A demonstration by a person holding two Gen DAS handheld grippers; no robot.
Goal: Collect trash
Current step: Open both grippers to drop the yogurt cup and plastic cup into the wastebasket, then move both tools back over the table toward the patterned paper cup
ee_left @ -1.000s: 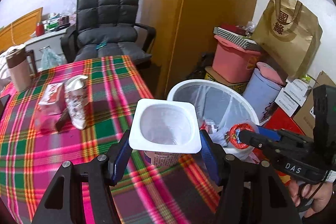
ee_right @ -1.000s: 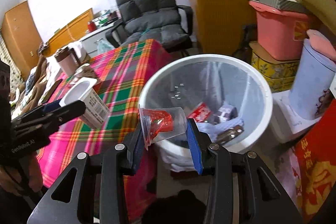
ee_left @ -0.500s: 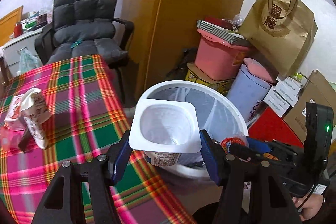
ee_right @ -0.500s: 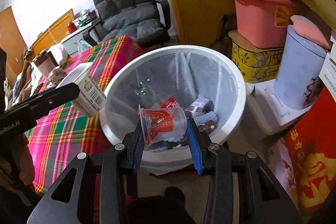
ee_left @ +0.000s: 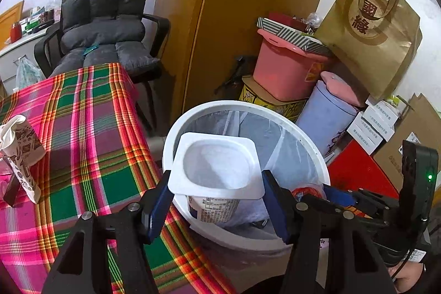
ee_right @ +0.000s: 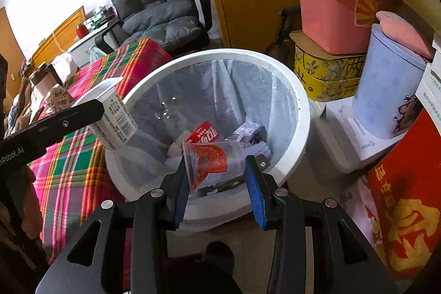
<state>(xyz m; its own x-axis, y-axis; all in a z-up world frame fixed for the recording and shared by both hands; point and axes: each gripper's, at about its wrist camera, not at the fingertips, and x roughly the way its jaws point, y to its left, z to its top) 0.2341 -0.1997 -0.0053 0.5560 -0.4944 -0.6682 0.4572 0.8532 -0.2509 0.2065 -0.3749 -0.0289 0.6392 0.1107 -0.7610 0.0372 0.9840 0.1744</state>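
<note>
The left tool is clamped on a white yogurt cup, its two blue pads pressing the cup's sides just under the wide square rim, and the cup stands upright with its open mouth up. The right tool is clamped on a clear plastic cup with a red label, which lies on its side between the pads. Both cups hang over the mouth of a round white trash bin lined with a thin bag; the yogurt cup is above the bin's left edge, the clear cup above its near edge. At the bottom of the bin lie a red wrapper and a small purple carton. Just left of the bin is the counter with a plaid cloth in pink and green, and on it, well apart from the bin, lies a crumpled paper carton. Behind the counter stands a grey padded chair.
</note>
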